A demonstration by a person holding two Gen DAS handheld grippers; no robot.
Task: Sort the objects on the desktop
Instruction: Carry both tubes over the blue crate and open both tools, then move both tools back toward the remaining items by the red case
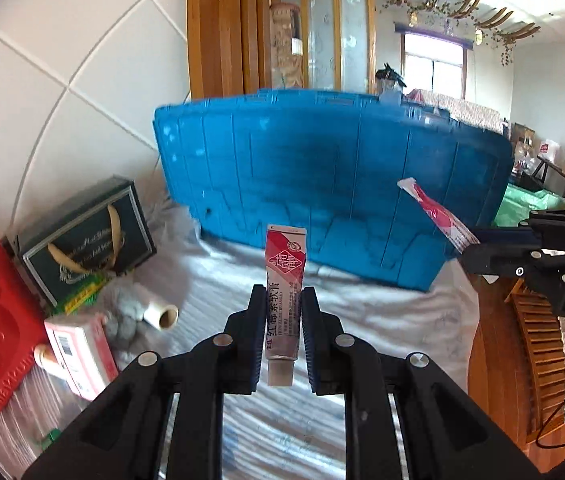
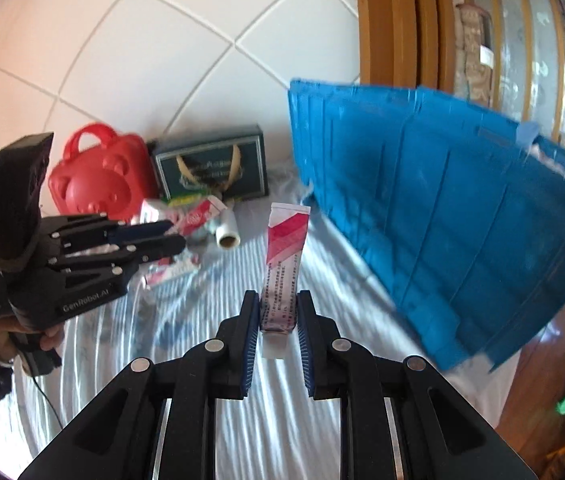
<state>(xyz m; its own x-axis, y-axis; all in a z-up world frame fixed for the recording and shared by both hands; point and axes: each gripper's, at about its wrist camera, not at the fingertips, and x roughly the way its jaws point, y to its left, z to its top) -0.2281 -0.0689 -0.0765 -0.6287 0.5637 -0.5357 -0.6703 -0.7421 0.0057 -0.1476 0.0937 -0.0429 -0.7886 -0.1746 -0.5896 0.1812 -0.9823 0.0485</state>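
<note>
1 blue crate (image 1: 322, 184), contents hidden, 2 tubes (image 1: 284, 280) aloft

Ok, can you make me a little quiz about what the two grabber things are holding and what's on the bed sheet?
1. True or false: the left gripper and the right gripper each pinch a tube.
2. What colour is the big crate lying behind the tubes? A) green B) blue C) yellow
3. Fill in: the red bear-faced case sits next to a dark green gift ____.

Key:
1. True: the left holds a red-and-white ointment tube, the right a pink-striped tube.
2. B
3. box
</note>
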